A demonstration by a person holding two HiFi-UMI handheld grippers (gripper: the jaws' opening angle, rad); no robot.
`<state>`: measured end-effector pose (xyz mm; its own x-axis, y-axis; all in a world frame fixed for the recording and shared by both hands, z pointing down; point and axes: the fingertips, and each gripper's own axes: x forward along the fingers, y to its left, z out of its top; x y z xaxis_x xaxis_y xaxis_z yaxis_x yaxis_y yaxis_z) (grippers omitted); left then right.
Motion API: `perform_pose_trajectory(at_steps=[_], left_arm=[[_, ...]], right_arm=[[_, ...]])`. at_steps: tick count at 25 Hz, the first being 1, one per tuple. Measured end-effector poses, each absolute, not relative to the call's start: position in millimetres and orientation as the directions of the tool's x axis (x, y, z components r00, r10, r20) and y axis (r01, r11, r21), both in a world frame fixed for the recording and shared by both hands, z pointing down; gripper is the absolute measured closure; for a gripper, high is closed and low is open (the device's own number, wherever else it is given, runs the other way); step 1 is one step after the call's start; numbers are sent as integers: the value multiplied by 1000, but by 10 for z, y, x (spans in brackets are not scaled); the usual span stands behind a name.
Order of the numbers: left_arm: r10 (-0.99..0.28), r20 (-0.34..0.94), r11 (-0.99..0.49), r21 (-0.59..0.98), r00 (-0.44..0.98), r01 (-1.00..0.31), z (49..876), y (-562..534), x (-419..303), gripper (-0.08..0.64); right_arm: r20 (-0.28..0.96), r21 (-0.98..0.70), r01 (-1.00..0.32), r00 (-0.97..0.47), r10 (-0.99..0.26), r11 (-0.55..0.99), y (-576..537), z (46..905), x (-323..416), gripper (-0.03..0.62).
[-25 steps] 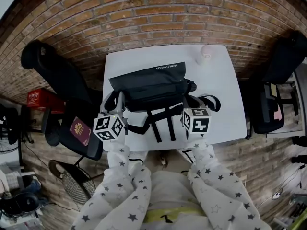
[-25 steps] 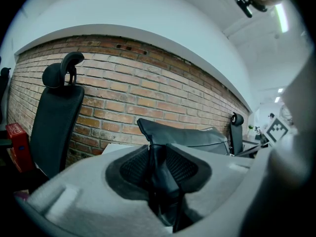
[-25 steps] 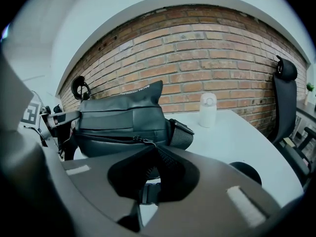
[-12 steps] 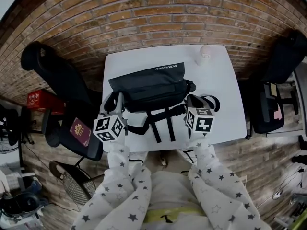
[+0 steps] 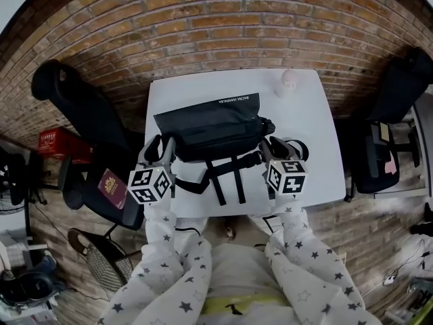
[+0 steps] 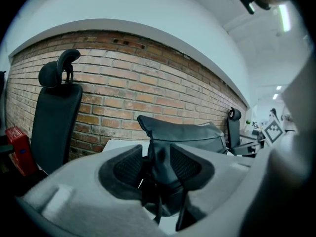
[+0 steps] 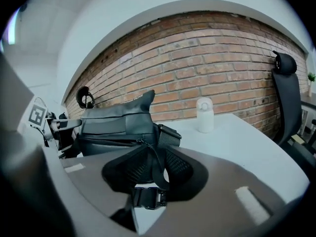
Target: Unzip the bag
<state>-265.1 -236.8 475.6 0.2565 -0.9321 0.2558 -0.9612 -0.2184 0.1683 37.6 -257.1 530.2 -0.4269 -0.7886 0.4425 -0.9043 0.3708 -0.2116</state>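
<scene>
A black bag (image 5: 210,124) lies across the white table (image 5: 311,134), its straps (image 5: 226,178) trailing toward the front edge. My left gripper (image 5: 164,145) is at the bag's left end. In the left gripper view the bag's end fabric (image 6: 159,157) hangs between the jaws of my left gripper (image 6: 157,164), which are opening, with a gap beside one pad. My right gripper (image 5: 271,145) is at the bag's right end. Its jaws (image 7: 150,164) are opening too, and a thin black strap (image 7: 160,172) with a buckle (image 7: 147,197) runs loose between the pads.
A white bottle (image 5: 289,82) stands at the table's far right corner, also in the right gripper view (image 7: 204,114). Black office chairs stand left (image 5: 74,107) and right (image 5: 399,87). A red booklet (image 5: 113,185) lies on a chair seat at the left. A brick wall runs behind the table.
Both grippers have drawn back slightly toward the table's front edge, the right one also drifting right. The bag has stayed in place.
</scene>
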Motion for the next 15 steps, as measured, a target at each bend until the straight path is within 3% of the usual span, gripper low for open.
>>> perform_pose_trajectory(at_steps=[5, 10, 15], left_arm=[[-936, 240, -228, 148, 258, -962, 4663, -2216, -2614, 394], [-925, 241, -273, 114, 293, -955, 4568, -2058, -2428, 483], [-926, 230, -282, 107, 300, -953, 4486, -1963, -2305, 554]], right_arm=[[350, -223, -877, -480, -804, 426, -2591, 5110, 389, 473], [281, -233, -852, -520, -806, 469, -2547, 4901, 372, 577], [189, -256, -808, -580, -792, 530, -2511, 4621, 300, 584]])
